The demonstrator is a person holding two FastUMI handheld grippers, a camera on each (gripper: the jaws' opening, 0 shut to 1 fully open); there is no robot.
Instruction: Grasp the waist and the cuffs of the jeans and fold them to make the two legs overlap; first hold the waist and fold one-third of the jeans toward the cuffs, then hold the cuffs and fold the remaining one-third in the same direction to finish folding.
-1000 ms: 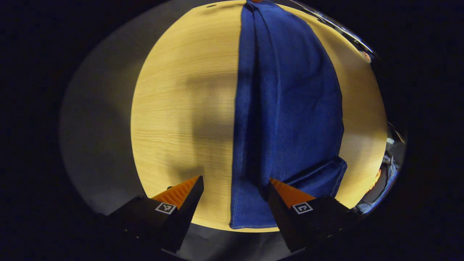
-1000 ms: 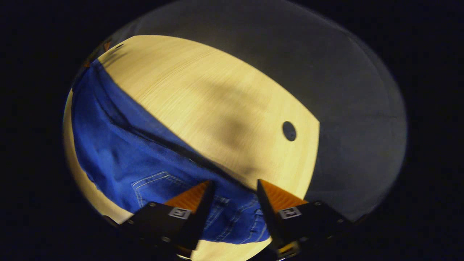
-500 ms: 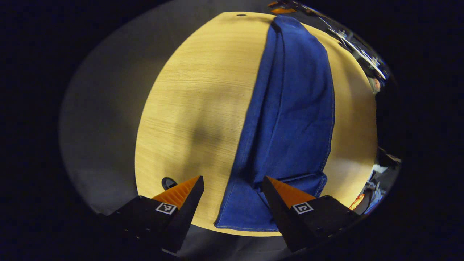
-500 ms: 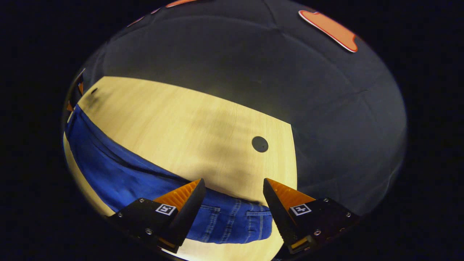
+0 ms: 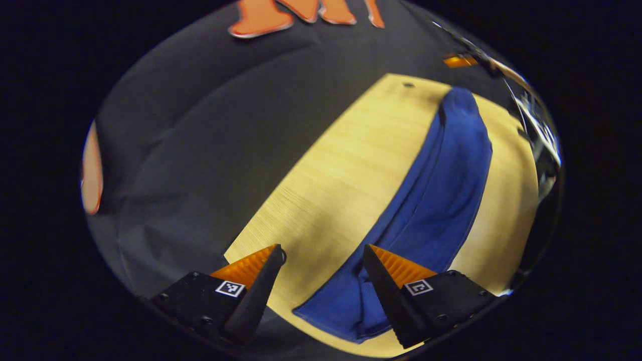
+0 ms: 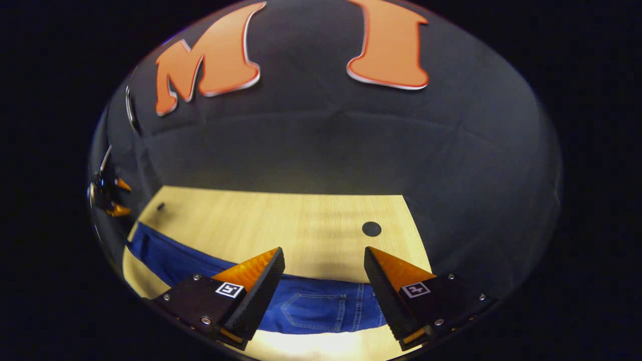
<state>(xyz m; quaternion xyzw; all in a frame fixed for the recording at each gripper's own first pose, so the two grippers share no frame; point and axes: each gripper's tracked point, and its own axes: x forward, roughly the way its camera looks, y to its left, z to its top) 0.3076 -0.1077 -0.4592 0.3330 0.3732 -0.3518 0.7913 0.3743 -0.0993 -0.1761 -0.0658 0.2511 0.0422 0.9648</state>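
I see the jeans (image 5: 436, 200) lying as 1 long strip on the desk (image 5: 341, 190), the 2 legs stacked. In the left gripper view my left claw (image 5: 323, 253) is spread wide with nothing between its fingers, hovering above the cuff end (image 5: 346, 311) near the desk's edge. In the right gripper view my right claw (image 6: 323, 253) is also wide and empty, raised over the waist end (image 6: 321, 308), where a back pocket (image 6: 313, 311) faces up. A round hole (image 6: 371, 228) sits in the desk beyond it. The other claw (image 6: 113, 198) shows far off at the left of that view, past the cuff end.
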